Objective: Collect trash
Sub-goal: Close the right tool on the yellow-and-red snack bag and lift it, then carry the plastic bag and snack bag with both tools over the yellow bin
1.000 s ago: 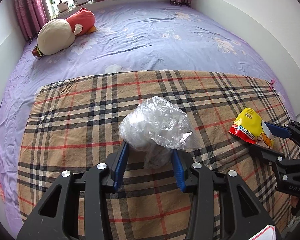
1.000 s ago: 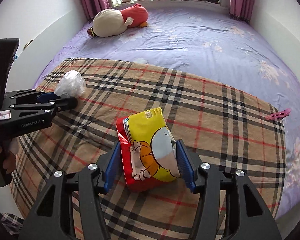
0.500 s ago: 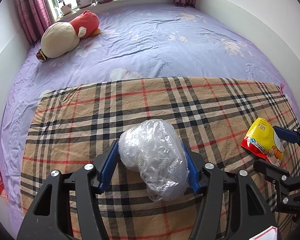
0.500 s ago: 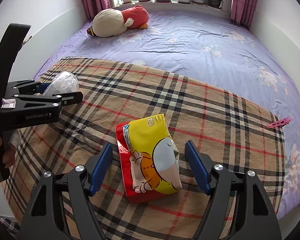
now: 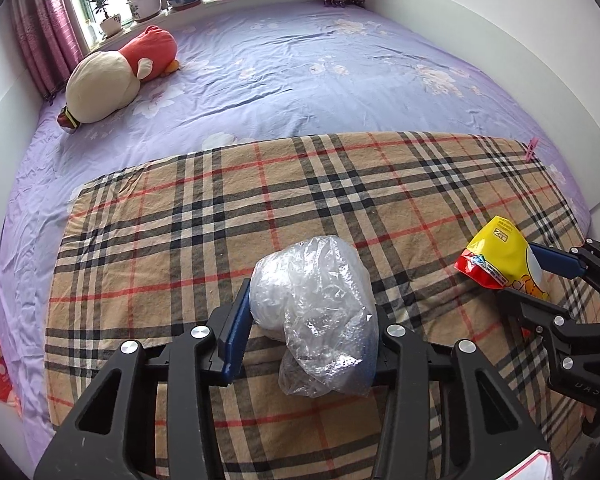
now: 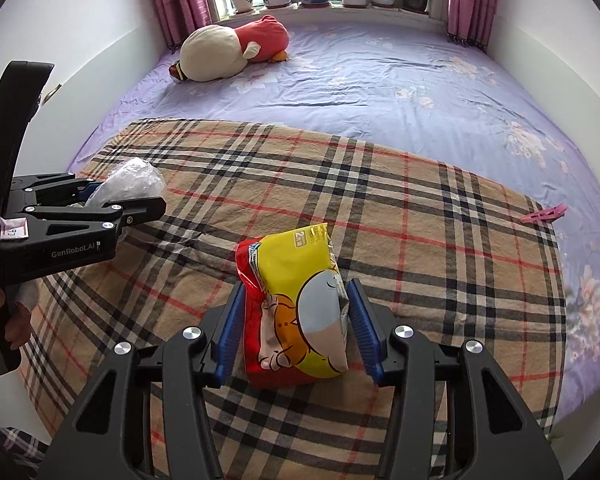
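Note:
A crumpled clear plastic bag (image 5: 314, 312) sits between the blue pads of my left gripper (image 5: 308, 332), which is shut on it and holds it just above the plaid blanket (image 5: 260, 208). A yellow and red snack packet (image 6: 300, 312) sits between the pads of my right gripper (image 6: 296, 328), which is shut on it, lifted slightly off the blanket. The packet also shows at the right of the left wrist view (image 5: 500, 258). The bag and left gripper show at the left of the right wrist view (image 6: 134, 180).
The plaid blanket lies on a purple bed sheet (image 5: 320, 72). A plush toy (image 5: 120, 76) lies at the far left by the window. A pink clothespin (image 6: 544, 214) lies at the blanket's right edge. White walls flank the bed.
Half a second ago both grippers had opened wide around their items; both have now closed on them again. Both grippers have pulled back slightly.

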Tool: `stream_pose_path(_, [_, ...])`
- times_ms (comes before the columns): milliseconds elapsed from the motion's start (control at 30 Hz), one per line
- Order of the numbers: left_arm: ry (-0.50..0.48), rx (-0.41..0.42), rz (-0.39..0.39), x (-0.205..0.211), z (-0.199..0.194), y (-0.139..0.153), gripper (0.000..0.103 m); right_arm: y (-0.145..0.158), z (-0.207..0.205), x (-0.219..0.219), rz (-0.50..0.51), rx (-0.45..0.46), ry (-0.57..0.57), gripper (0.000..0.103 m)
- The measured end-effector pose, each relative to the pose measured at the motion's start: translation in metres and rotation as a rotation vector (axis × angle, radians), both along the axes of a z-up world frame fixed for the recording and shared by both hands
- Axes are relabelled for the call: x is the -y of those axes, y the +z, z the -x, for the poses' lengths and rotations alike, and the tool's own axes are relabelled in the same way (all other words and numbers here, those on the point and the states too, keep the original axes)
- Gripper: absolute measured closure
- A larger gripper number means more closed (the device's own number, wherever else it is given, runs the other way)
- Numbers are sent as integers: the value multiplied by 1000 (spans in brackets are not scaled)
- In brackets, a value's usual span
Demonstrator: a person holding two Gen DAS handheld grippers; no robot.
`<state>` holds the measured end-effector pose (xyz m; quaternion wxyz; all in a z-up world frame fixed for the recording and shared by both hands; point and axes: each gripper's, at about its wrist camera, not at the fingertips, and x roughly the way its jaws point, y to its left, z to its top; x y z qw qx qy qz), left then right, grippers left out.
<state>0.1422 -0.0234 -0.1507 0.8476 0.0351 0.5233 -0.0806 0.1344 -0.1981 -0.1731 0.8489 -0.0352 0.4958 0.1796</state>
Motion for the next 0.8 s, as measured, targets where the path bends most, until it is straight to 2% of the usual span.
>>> stream_pose_path(200, [-108, 5, 1, 2, 20, 8, 60, 14, 29, 3, -36, 5, -110, 51])
stream_pose_path(567, [-337, 12, 6, 3, 55, 15, 60, 30, 95, -8, -28, 33, -352, 51])
stream_pose_path(800, [-481, 34, -3, 23, 80, 24, 60, 43, 138, -6, -42, 64, -459, 51])
